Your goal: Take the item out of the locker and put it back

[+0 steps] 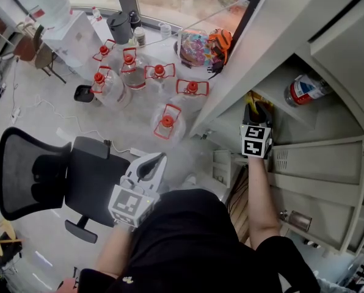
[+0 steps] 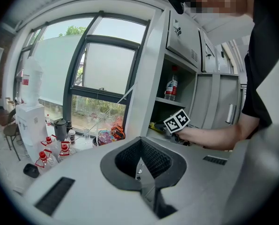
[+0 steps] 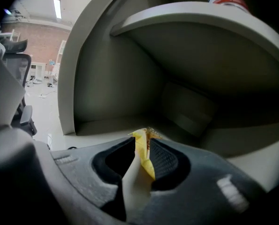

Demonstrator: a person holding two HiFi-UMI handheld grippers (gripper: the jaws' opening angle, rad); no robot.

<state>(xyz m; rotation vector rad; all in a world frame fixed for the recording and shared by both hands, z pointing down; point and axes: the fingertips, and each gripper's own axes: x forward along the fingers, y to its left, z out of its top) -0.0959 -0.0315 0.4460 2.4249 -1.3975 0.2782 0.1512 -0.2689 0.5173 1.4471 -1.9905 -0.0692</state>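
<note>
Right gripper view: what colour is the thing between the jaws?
The item is yellow; the right gripper view shows it best.

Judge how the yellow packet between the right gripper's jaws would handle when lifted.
The yellow packet looks like a thin, creased wrapper, so it is probably floppy and light. Only a narrow edge stands between the jaws of the right gripper, so it may bend or slip rather than keep its shape. It looks flat and is unlikely to roll.

Head view looks steeply down, the locker [image 1: 316,163] at frame right. Right gripper view peers closely into it. Left gripper view faces it from farther back, and all three show the bottle [image 1: 307,90].
</note>
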